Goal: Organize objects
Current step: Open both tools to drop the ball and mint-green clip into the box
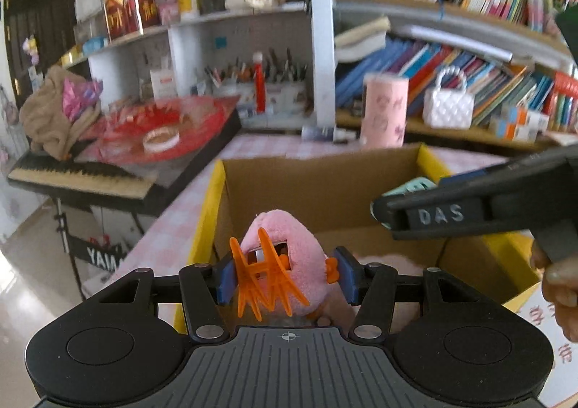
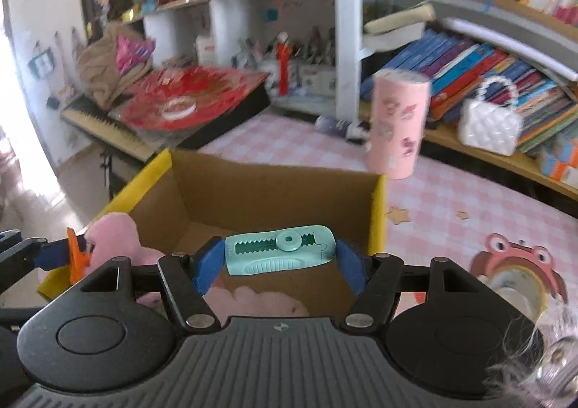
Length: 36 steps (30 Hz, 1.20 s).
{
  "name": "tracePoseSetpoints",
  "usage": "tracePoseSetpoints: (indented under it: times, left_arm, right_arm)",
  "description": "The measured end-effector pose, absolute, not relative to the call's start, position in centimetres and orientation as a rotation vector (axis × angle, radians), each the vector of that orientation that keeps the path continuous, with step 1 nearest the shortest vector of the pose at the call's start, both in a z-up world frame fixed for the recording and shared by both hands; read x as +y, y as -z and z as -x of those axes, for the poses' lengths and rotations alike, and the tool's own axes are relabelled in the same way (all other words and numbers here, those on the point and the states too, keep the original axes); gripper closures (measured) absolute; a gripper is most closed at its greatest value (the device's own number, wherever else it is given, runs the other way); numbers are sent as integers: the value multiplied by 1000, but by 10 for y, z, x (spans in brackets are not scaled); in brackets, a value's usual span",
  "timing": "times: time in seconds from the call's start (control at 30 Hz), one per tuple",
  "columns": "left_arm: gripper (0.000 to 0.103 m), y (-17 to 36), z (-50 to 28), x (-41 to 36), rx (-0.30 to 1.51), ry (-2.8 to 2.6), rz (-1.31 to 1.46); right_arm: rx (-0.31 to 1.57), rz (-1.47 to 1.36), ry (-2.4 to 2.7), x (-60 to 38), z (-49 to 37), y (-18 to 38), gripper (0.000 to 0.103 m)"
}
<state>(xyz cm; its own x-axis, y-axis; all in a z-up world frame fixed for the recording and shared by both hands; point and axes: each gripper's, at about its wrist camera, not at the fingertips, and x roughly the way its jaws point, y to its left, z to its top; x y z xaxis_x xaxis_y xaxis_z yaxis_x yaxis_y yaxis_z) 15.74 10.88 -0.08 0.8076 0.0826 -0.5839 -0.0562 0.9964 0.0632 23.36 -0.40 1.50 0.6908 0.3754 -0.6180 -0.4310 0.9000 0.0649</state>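
My left gripper [image 1: 285, 276] is shut on a pink plush toy [image 1: 289, 245] with an orange claw clip [image 1: 265, 276] on it, held over the near edge of an open cardboard box [image 1: 318, 187] with yellow flaps. My right gripper [image 2: 276, 258] is shut on a mint-green correction tape dispenser [image 2: 280, 254], held over the same box [image 2: 253, 187]. The right gripper also shows in the left wrist view [image 1: 451, 216] at the right. The plush toy and clip show at the left of the right wrist view [image 2: 108, 234]. A pink soft thing [image 2: 253, 301] lies in the box.
A pink cylindrical cup [image 2: 399, 122] stands on the pink checked tablecloth [image 2: 451, 198] behind the box. A red crab tape holder [image 2: 516, 270] sits at the right. Bookshelves [image 2: 469, 64] with a white handbag [image 2: 491, 122] stand behind. A keyboard piled with red things [image 2: 188, 101] stands at the left.
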Motion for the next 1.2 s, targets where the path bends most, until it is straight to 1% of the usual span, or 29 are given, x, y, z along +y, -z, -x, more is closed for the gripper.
tracePoseSetpoints:
  times: [0.27,0.33,0.43,0.6,0.67,0.7,0.73,0.77,0.8,0.87,0.93,0.97,1.03,1.1,1.2]
  left_arm:
    - [49,16,-169,102,696,-53,-82]
    - [48,17,-170,99,692,-51,-97]
    - [48,17,-171,95,692,-44,-117]
    - [46,20,-169,94,686,-54,-116]
    - [43,19,-168,96,681,-54,-115]
    - [38,18,-166,96,670,-59,-115]
    - [35,16,-164,96,655,-71,-118]
    - [28,14,-161,97,633,-87,-120]
    - [26,12,-159,98,614,-93,-115]
    - [26,6,-153,99,585,-89,-92]
    - [26,0,-147,100,556,-86,-80]
    - [26,-3,-144,100,545,-82,-81]
    - [25,-11,-135,100,517,-77,-92]
    - [22,-18,-126,100,491,-76,-97]
    - [20,-26,-108,103,454,-85,-89]
  right_arm:
    - [809,174,-495,24,-275,10,37]
    - [823,217,-506,31,-277,12,37]
    - [899,287,-519,42,-280,22,37]
    - [970,291,-525,44,-287,27,37]
    - [977,294,-528,44,-287,27,37]
    - [977,292,-529,44,-287,27,37]
    - [972,284,-529,43,-286,26,37]
    - [959,265,-535,40,-284,25,37]
    - [943,248,-537,38,-283,23,37]
    - [864,227,-531,34,-274,17,35]
    - [767,235,-499,31,-263,10,29]
    - [721,225,-482,28,-256,6,29]
    - [686,186,-472,21,-248,0,29]
    - [658,142,-460,13,-236,-9,29]
    - [603,102,-440,3,-213,-23,29]
